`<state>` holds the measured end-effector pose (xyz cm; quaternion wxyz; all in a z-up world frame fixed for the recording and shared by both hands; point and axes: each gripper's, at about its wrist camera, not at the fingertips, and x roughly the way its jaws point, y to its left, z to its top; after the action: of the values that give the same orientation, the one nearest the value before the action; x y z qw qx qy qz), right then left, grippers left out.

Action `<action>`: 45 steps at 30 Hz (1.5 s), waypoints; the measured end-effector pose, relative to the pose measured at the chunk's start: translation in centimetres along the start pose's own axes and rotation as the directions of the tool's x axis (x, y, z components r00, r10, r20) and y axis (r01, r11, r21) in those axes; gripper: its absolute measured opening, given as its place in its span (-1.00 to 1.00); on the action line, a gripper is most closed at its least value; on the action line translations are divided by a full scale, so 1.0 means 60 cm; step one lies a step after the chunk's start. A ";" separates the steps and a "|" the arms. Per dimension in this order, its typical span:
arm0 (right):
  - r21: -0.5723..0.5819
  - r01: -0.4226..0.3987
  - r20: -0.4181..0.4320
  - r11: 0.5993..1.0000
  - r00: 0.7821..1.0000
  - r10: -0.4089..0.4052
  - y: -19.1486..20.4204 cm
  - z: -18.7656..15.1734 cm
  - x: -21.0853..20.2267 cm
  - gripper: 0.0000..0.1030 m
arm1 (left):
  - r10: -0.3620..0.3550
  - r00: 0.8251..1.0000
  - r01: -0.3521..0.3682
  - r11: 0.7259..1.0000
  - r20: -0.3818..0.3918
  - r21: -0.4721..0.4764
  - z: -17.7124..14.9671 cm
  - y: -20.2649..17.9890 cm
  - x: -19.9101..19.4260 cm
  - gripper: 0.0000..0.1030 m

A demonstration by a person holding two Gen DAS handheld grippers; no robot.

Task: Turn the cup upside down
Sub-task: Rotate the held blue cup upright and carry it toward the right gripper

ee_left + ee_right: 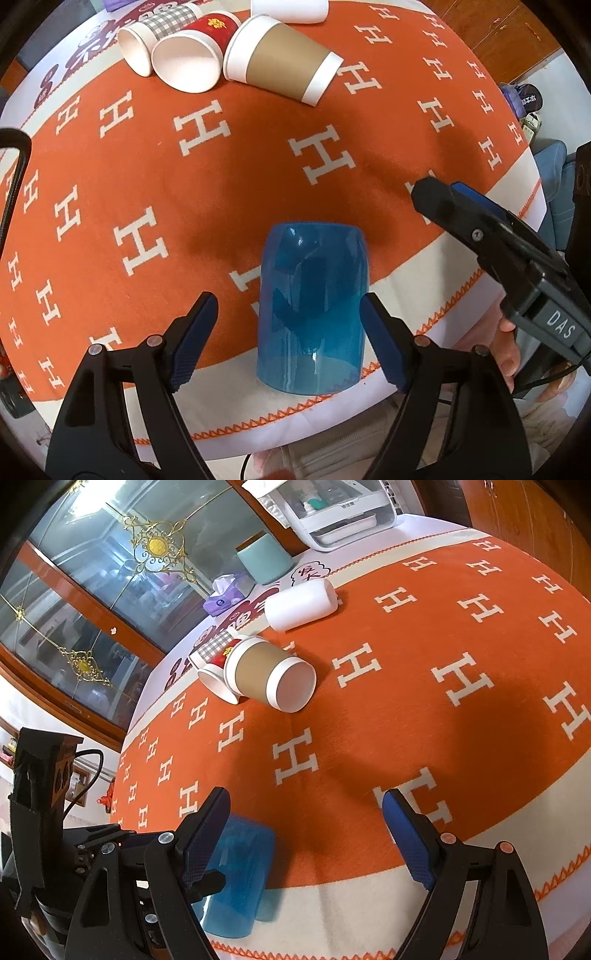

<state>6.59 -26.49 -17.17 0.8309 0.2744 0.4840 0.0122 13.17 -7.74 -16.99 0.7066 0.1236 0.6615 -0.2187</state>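
A translucent blue cup (pixel 312 310) stands upside down near the front edge of the orange cloth, base up and rim down. My left gripper (pixel 290 308) is open, its fingers on either side of the cup and apart from it. In the right wrist view the blue cup (pixel 240 871) sits at the lower left, partly behind my left finger pad (pixel 207 842). My right gripper (pixel 306 827) is open and empty over bare cloth, to the right of the cup. It also shows in the left wrist view (pixel 443 201).
Several paper cups lie on their sides at the far side: a brown-sleeved one (pixel 280 59), a red one (pixel 192 55), a checked one (pixel 147 44) and a white one (pixel 299 603). A teal canister (pixel 264 557), a tissue box (pixel 225 596) and a white appliance (pixel 332 509) stand behind.
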 end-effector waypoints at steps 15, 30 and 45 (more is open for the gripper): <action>-0.022 -0.075 0.010 0.997 0.997 0.075 0.025 -0.030 -0.049 0.68 | 0.016 0.985 -0.020 0.999 0.171 0.024 -0.061 0.015 -0.067 0.36; -0.041 -0.115 -0.040 0.992 0.993 0.114 0.042 -0.066 -0.064 0.68 | 0.112 0.929 -0.106 0.994 0.353 -0.036 -0.132 0.035 -0.104 0.36; 0.004 -0.143 -0.186 0.990 0.972 0.141 0.034 -0.082 0.004 0.67 | 0.159 0.898 -0.109 0.984 0.410 -0.143 -0.155 0.062 -0.064 0.36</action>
<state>3.23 -22.50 -18.28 0.7804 0.3021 0.5384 0.0994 6.61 0.41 -14.48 0.8516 0.0777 0.4956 -0.1520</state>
